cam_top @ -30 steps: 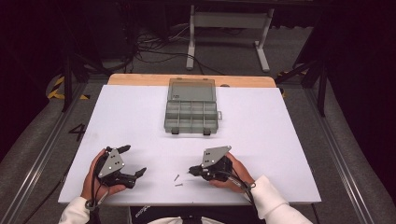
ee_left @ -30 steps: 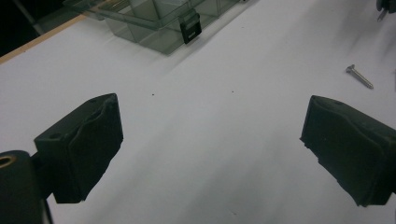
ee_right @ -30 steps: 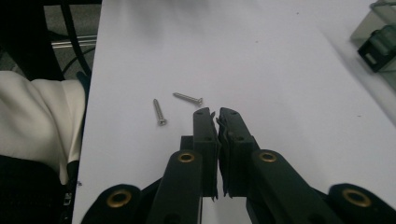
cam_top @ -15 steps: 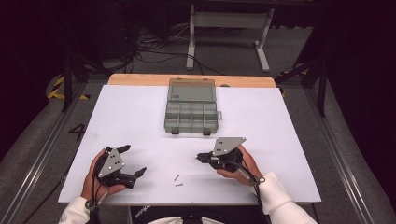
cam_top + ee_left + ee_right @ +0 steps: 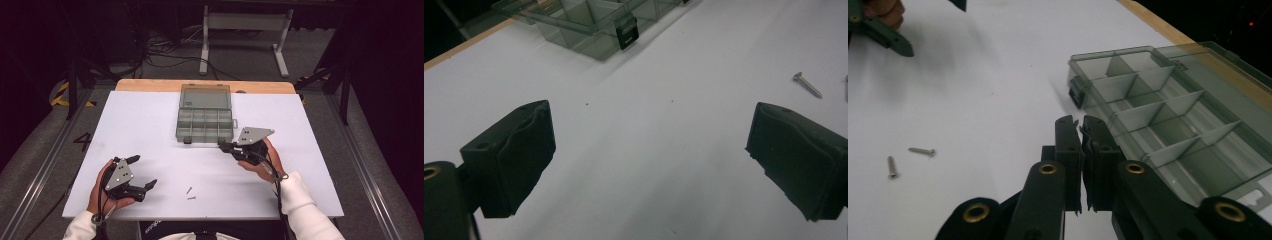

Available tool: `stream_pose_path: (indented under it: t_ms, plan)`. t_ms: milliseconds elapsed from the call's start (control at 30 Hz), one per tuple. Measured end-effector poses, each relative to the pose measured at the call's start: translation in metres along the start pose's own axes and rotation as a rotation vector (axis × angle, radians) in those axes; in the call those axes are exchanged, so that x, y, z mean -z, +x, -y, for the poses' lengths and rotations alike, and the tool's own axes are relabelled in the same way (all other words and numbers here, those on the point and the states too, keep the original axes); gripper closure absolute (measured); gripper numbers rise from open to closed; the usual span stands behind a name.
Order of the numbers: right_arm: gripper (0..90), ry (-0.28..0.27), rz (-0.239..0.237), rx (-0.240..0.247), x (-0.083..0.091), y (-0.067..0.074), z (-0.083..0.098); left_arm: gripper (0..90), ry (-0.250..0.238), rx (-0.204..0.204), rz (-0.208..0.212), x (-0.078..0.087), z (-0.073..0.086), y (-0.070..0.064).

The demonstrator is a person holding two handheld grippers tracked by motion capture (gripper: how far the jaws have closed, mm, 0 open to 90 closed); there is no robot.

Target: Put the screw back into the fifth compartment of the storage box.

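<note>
At frame center, the right gripper (image 5: 222, 145), jaws pinched on a small screw (image 5: 1077, 123) pointing up-frame, nears the compartment box (image 5: 205, 124); left gripper (image 5: 142, 172) gapes.

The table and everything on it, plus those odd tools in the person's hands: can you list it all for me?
Organizer box: one, smoky grey clear plastic, lid open, at the far middle of the table; its compartments look empty.
Screws: two, silver, loose on the sheet near the front edge, between the hands.
White sheet: one, covers most of the table top.
Table: one, a light wood strip shows along the far edge.
Metal stand: one, pale grey, on the floor behind the table.
Cables: several, dark, on the floor behind.
Left gripper: one, black, jaws wide apart, front left.
Right gripper: one, black, jaws shut, tips by the box's near right corner; a tiny bright bit shows between the tips, too small to identify.
</note>
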State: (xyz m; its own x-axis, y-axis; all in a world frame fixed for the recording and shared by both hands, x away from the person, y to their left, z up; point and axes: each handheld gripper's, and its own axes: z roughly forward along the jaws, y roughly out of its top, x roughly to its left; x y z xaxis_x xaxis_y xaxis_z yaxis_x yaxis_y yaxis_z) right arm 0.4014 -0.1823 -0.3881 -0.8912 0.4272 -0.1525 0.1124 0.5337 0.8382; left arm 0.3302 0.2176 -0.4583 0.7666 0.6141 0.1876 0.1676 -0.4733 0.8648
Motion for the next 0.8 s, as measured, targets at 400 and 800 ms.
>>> stream_pose_path:
  t_ms: [400, 800]
  plan:
    - [86.9, 0.011, 0.087, -0.056, -0.002, -0.038, -0.006, 5.8, -0.009, 0.000, 0.005, 0.002, 0.000, -0.001]
    - [86.9, 0.017, 0.111, -0.099, -0.021, -0.059, -0.015, 5.8, -0.016, 0.001, 0.016, 0.002, -0.001, -0.001]
